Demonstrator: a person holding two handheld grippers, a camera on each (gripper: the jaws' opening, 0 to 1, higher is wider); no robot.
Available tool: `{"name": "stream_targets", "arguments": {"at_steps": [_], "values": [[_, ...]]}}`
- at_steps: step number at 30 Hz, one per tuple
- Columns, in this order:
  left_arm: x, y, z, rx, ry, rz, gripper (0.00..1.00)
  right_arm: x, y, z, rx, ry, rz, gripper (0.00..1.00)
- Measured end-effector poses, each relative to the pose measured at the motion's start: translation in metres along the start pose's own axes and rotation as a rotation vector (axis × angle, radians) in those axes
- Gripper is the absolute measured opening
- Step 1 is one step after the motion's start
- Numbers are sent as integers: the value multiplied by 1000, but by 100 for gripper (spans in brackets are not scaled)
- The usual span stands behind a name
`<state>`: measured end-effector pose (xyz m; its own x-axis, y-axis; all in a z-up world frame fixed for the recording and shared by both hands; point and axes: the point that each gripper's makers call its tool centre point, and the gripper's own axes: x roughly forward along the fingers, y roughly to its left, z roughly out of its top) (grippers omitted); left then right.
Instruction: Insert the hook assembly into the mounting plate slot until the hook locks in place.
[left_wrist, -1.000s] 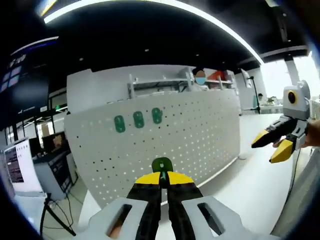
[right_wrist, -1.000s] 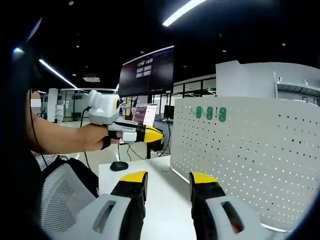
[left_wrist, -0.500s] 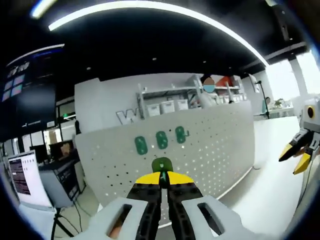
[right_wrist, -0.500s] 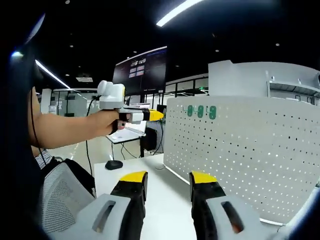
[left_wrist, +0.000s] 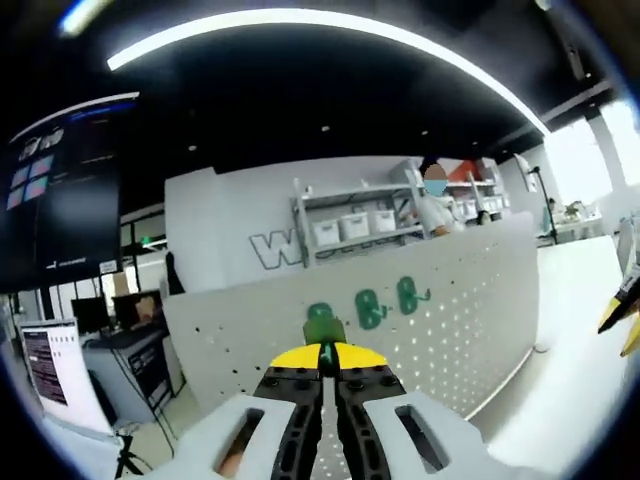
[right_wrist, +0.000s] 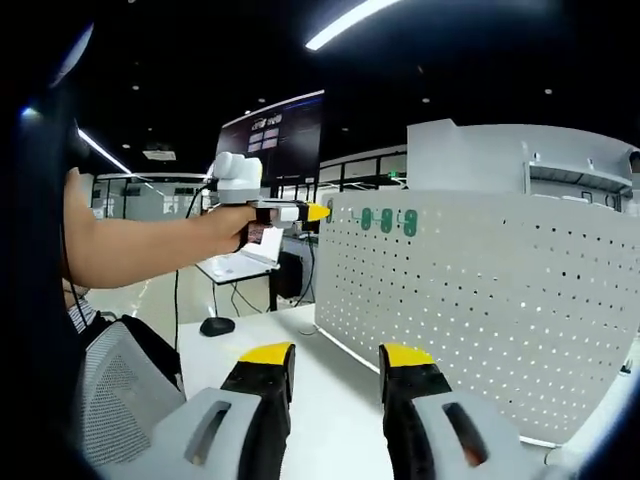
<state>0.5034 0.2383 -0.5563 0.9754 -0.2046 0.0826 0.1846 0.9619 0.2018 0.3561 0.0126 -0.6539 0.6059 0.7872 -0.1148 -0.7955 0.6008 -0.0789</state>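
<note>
Left tool (left_wrist: 322, 352) gripping one hook (left_wrist: 323, 328), three mounted hooks (left_wrist: 369, 306)

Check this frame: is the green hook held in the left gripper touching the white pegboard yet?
Apart. In the right gripper view, the left gripper stops just short of the pegboard edge, background visible between them. The hook sits clamped between its jaws.

My left gripper (left_wrist: 322, 352) sits bottom centre, jaws pinched together; my outstretched left arm (right_wrist: 140, 250) crosses mid-left. My right gripper (right_wrist: 338, 362) has its jaws parted.
</note>
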Motion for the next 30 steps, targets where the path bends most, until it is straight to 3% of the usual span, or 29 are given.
{"name": "stream_targets", "arguments": {"at_steps": [14, 30], "values": [[27, 25, -9, -16, -8, 56, 2, -2, -9, -1, -3, 19, -33, 32], [53, 45, -21, -29, -3, 74, 2, 1, -17, -1, -6, 33, -60, 32]]}}
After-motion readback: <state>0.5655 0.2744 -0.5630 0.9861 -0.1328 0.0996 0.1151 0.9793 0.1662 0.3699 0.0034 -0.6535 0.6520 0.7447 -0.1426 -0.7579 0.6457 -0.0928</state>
